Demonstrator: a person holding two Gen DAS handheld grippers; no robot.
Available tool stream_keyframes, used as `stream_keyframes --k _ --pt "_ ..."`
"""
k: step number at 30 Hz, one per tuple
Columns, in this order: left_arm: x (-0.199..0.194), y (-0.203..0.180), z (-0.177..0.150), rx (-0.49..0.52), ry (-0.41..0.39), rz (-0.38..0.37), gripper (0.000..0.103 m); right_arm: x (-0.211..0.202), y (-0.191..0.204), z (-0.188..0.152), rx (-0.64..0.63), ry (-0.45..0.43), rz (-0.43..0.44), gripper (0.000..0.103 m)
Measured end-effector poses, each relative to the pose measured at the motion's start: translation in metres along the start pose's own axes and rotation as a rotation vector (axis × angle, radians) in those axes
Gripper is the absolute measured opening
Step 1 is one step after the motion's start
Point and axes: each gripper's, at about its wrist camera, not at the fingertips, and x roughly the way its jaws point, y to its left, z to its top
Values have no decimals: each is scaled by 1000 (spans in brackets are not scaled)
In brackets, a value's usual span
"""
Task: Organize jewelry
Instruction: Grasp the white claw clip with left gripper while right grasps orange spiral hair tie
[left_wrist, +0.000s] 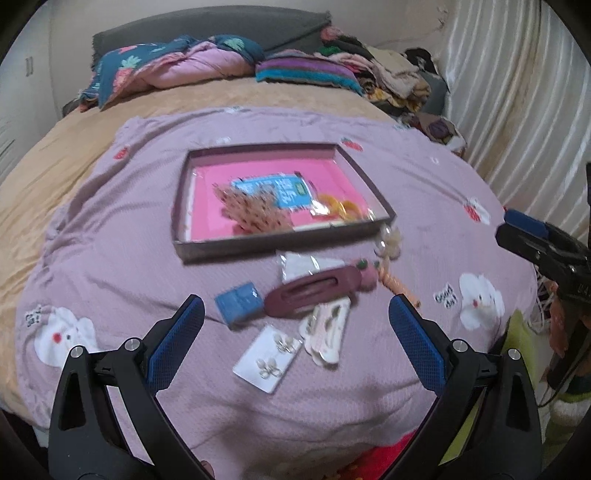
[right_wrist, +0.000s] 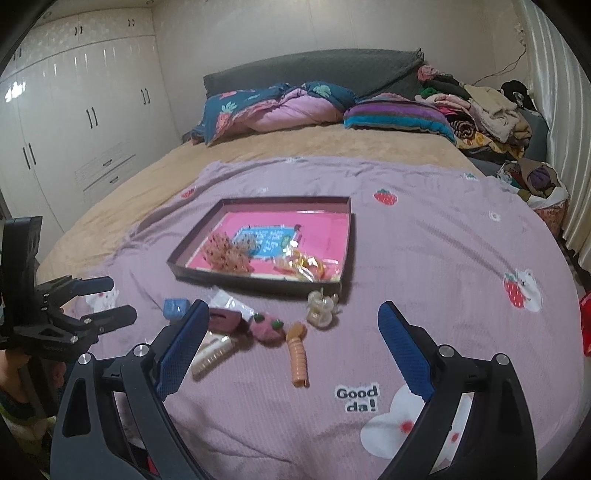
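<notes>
**Both grippers empty, loose accessories still outside the tray**

While both grippers hover above the near edge of the lilac blanket (right_wrist: 424, 236), neither holds anything: the left gripper (left_wrist: 295, 336) has its jaws wide apart, and so does the right gripper (right_wrist: 291, 350). The shallow pink-lined tray (left_wrist: 184, 206) sits mid-blanket, already holding a spotted scrunchie (right_wrist: 227, 254), a blue card (left_wrist: 273, 190) and orange bagged pieces (right_wrist: 306, 267).

Loose items lie between the tray's near edge and the grippers:
- maroon oval hair clip (left_wrist: 314, 291), resting partly on a clear bag (left_wrist: 299, 264)
- small blue box (left_wrist: 238, 302), just beside the clip's left end
- white earring card (left_wrist: 267, 363) and a pink hair-pin card (left_wrist: 328, 332), nearest the blanket's near edge
- orange coiled hair tie (right_wrist: 298, 356)
- clear claw clip (right_wrist: 322, 308), close to the tray's near right corner
- pink strawberry piece (right_wrist: 267, 328)

Likely step: pick the next loose item. Best approach is probably one item at a time, jaws straddling a narrow side, pressing lightly since the blanket gives. Flat cards look hard to pinch; take an edge.

View differences: the left wrist view shows the two cards fully and is motion-blurred; the right wrist view hides most of them behind its own finger, but shows the hair tie and claw clip sharply, plus a white wardrobe (right_wrist: 74, 110).
</notes>
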Motion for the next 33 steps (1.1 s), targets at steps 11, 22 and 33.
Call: stream_keyframes --k 11,22,33 --pt "34 -20 -22 54 87 -39 93 15 -10 -28 12 62 10 92" --pt "79 -26 -22 93 193 -53 73 40 -30 -48 42 137 16 92" --pt "114 -32 -26 103 271 -66 44 76 -35 -55 39 225 70 62"
